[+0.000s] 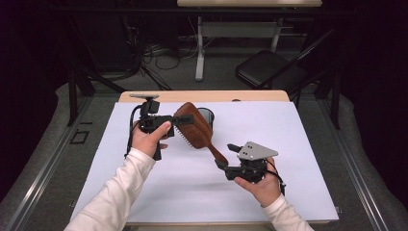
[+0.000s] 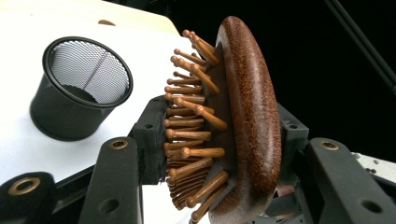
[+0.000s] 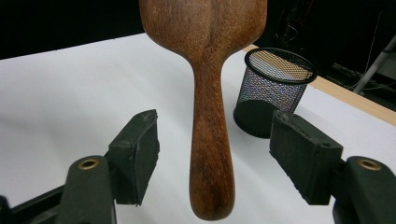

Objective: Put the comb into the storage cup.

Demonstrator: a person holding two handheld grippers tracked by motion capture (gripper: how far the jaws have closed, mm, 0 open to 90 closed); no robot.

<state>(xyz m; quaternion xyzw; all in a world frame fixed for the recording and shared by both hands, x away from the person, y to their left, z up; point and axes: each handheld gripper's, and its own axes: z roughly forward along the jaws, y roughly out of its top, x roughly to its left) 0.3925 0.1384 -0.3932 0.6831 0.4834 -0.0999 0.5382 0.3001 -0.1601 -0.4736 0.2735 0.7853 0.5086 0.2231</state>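
Note:
A brown wooden hairbrush [image 1: 195, 127] with wooden bristles hangs above the white table. My left gripper [image 1: 180, 119] is shut on its oval head; in the left gripper view one pad presses the bristles [image 2: 189, 135] and the other the smooth back [image 2: 254, 126]. The handle [image 3: 210, 140] slants toward my right gripper [image 1: 226, 156], which stands open, a pad on each side of the handle's end and apart from it. A black mesh cup [image 1: 206, 116] stands upright on the table just behind the brush head, and I see the cup [image 2: 79, 88] empty in the left gripper view.
The white sheet [image 1: 298, 159] covers most of the wooden table, whose far edge [image 1: 260, 95] shows bare wood. A folding chair [image 1: 269, 67] and desk legs stand on the floor beyond. White table surface lies to the right and front.

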